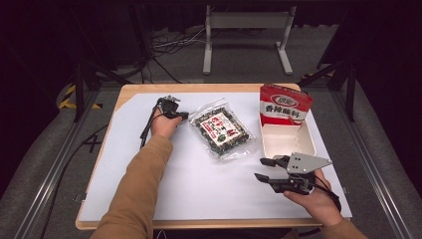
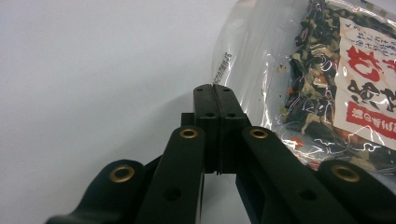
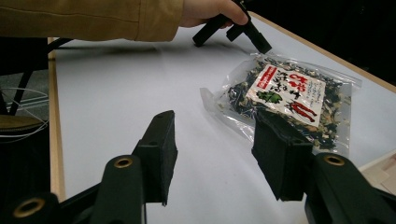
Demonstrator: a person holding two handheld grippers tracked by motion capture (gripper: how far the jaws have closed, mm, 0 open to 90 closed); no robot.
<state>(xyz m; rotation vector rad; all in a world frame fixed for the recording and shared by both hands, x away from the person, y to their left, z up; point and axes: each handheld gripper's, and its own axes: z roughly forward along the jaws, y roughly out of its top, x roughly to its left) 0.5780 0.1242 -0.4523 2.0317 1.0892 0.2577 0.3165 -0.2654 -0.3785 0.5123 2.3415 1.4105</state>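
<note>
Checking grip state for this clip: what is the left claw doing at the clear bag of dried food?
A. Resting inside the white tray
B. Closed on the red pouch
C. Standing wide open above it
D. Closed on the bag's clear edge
D: in the left gripper view the left claw has its jaws pressed together on the clear edge of the bag, and the high view shows that claw at the bag's left corner.
</note>
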